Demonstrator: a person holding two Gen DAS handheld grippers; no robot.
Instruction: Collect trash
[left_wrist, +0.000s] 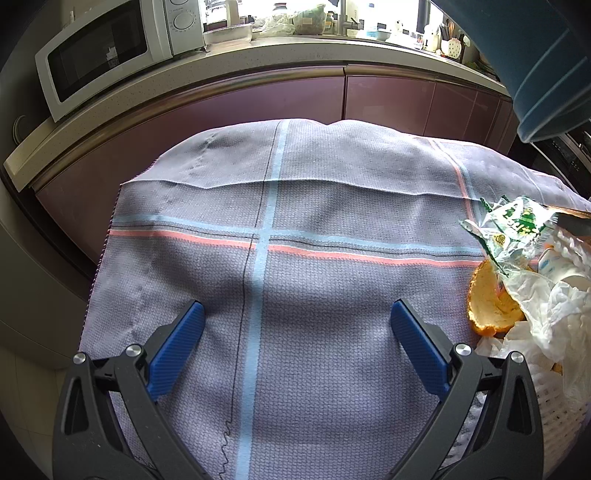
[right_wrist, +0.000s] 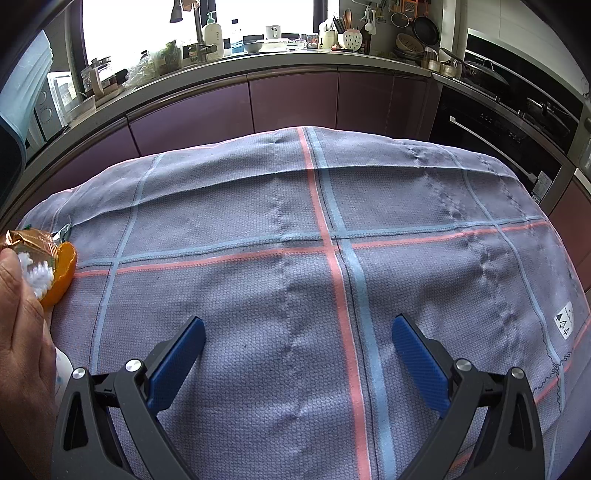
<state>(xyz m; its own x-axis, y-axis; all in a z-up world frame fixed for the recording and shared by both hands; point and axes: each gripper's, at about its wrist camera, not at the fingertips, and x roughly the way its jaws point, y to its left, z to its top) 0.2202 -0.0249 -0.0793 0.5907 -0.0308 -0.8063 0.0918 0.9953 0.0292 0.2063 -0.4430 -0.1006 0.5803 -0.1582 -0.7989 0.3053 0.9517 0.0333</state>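
A white basket (left_wrist: 561, 406) at the right edge of the left wrist view holds trash: an orange peel (left_wrist: 491, 299), a green and white wrapper (left_wrist: 517, 229) and crumpled white plastic (left_wrist: 546, 306). My left gripper (left_wrist: 297, 321) is open and empty over the grey checked cloth (left_wrist: 295, 206), left of the basket. My right gripper (right_wrist: 298, 338) is open and empty over the same cloth (right_wrist: 295, 206). In the right wrist view the orange peel (right_wrist: 64, 269) and a gold wrapper (right_wrist: 31, 242) show at the far left, beside a hand (right_wrist: 22, 332).
The cloth covers a table with its far edge facing purple kitchen cabinets (left_wrist: 258, 99). A microwave (left_wrist: 107, 51) stands on the counter at the left. A black oven (right_wrist: 509, 144) is at the right. A blue bin or bucket (left_wrist: 535, 62) hangs at the upper right.
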